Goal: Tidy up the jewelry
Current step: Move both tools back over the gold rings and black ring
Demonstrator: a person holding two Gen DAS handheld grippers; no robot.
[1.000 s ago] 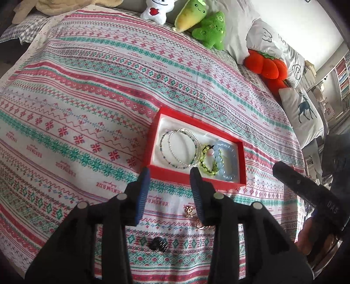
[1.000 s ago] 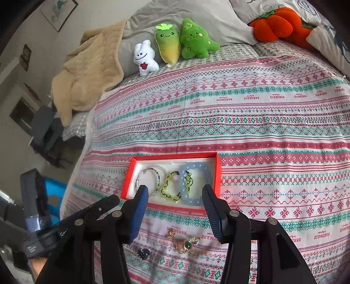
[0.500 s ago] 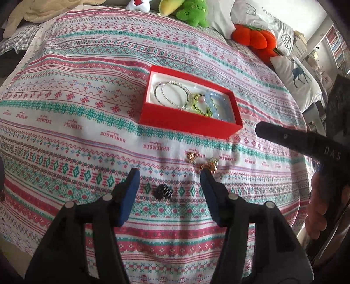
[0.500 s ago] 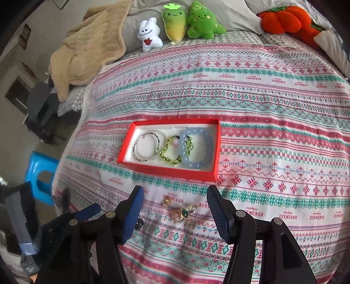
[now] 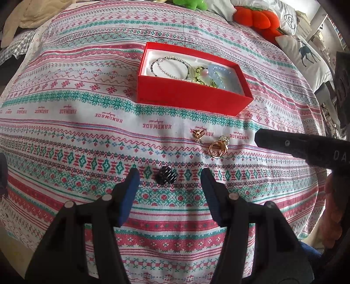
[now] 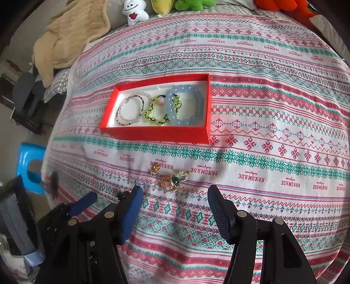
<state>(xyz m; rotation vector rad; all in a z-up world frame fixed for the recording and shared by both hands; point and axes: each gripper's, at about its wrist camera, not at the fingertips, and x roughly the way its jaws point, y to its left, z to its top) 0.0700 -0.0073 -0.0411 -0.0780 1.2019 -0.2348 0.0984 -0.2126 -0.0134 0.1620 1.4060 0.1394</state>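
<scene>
A red box [image 5: 192,98] [image 6: 157,133] on the patterned bedspread holds beaded bracelets: silver-grey [image 6: 131,109], green [image 6: 157,111] and pale blue [image 6: 186,104]. In front of it lie gold rings [image 5: 215,146], one with a green stone [image 6: 174,180], and a small gold piece [image 5: 199,133] [image 6: 154,169]. A black spiky piece [image 5: 166,174] [image 6: 123,195] lies nearer. My left gripper [image 5: 170,177] is open with its fingers either side of the black piece. My right gripper [image 6: 175,194] is open just short of the rings; in the left wrist view only one finger of it [image 5: 301,146] shows.
Plush toys [image 6: 134,11] and an orange cushion [image 5: 256,19] sit at the bed's far end, with a beige blanket [image 6: 70,32] at the far left. A blue stool [image 6: 30,166] stands beside the bed's left edge. A deer pillow [image 5: 304,54] lies at the right.
Both grippers have dropped lower and pulled back from the box toward the loose pieces. The left gripper's jaws have opened wider and now frame the black piece.
</scene>
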